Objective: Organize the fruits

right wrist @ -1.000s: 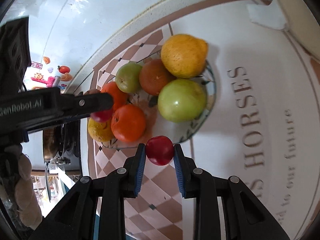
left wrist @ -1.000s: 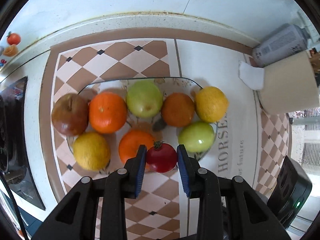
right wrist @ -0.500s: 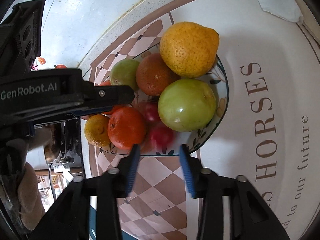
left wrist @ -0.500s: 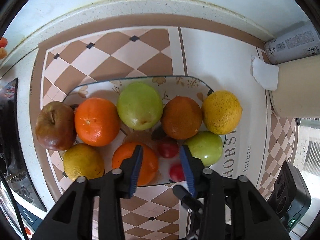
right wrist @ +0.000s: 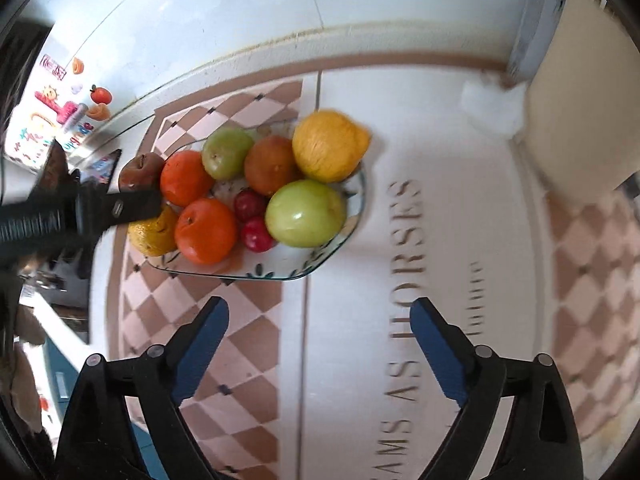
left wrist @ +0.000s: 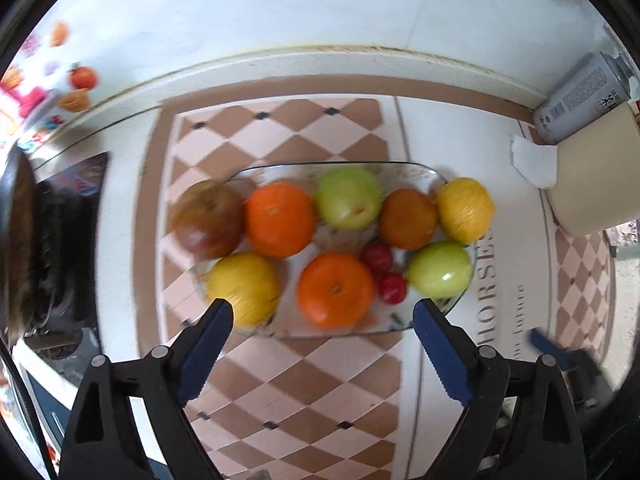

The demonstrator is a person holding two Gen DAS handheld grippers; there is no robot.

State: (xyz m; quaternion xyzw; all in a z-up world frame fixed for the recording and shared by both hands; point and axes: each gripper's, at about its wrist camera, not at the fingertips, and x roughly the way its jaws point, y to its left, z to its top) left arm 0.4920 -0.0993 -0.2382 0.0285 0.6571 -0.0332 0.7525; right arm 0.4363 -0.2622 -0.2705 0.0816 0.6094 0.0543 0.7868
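A glass plate (left wrist: 400, 320) (right wrist: 280, 276) on the checked counter mat holds oranges, green apples, yellow citrus and a brownish apple (left wrist: 206, 220). Two small red fruits (left wrist: 377, 258) (left wrist: 393, 288) lie loose between the front orange (left wrist: 335, 290) and the front green apple (left wrist: 439, 269); the right wrist view shows them too (right wrist: 249, 205) (right wrist: 258, 234). My left gripper (left wrist: 323, 308) hangs above the plate's near edge, its jaws opening wide with nothing between them. My right gripper (right wrist: 319, 306) is over the mat in front of the plate, jaws also opening and empty.
A paper roll (left wrist: 592, 184), a spray can (left wrist: 576, 100) and a white tissue (left wrist: 534, 160) stand at the right by the wall. A dark stove top (left wrist: 40, 240) borders the mat on the left. The left gripper's finger (right wrist: 120, 208) reaches over the plate's left end.
Each gripper held a small red fruit a second ago. Both let go; the two fruits now lie on the plate. Both jaws spread wide and both grippers lifted away.
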